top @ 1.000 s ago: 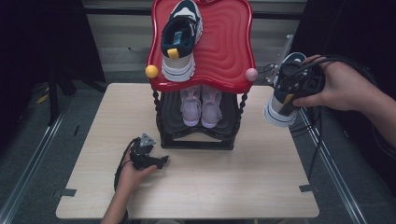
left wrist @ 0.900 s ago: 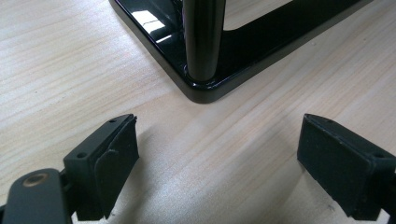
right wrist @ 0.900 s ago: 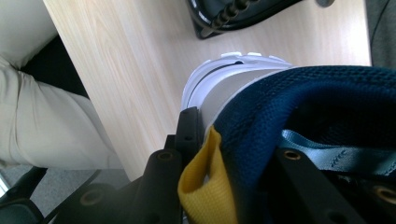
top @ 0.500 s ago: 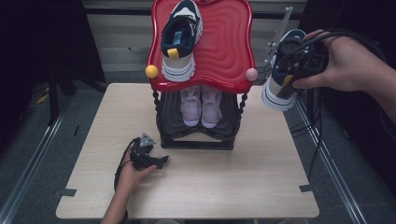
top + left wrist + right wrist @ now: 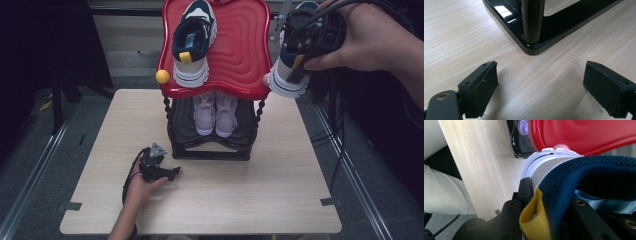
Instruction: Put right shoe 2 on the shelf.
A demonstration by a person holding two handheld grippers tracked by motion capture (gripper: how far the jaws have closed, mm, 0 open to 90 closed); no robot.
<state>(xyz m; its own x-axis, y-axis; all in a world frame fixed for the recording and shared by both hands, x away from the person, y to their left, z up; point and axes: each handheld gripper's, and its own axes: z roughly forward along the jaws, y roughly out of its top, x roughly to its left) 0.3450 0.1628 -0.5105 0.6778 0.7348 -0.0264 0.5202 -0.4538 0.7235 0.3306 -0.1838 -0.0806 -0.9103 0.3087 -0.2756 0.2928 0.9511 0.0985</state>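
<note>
My right gripper [image 5: 300, 47] is shut on the heel collar of a navy and white sneaker [image 5: 289, 67], which hangs in the air just off the right edge of the red top shelf [image 5: 240, 50]. In the right gripper view one jaw is inside the sneaker [image 5: 579, 180] and the other outside, next to its yellow pull tab [image 5: 534, 220]. A matching sneaker [image 5: 194, 40] lies on the left half of that shelf. My left gripper [image 5: 167, 172] rests on the table [image 5: 280, 200] by the rack's front left foot [image 5: 532, 37], jaws wide apart with nothing between them.
A pair of pale lilac shoes [image 5: 216, 112] sits on the rack's black lower shelf. A yellow knob [image 5: 162, 76] marks the red shelf's front left corner. Metal floor rails run along both sides of the table. Dark cables trail from the right gripper.
The right gripper has lifted the sneaker up and toward the red shelf's right edge. The left gripper has stayed in place.
</note>
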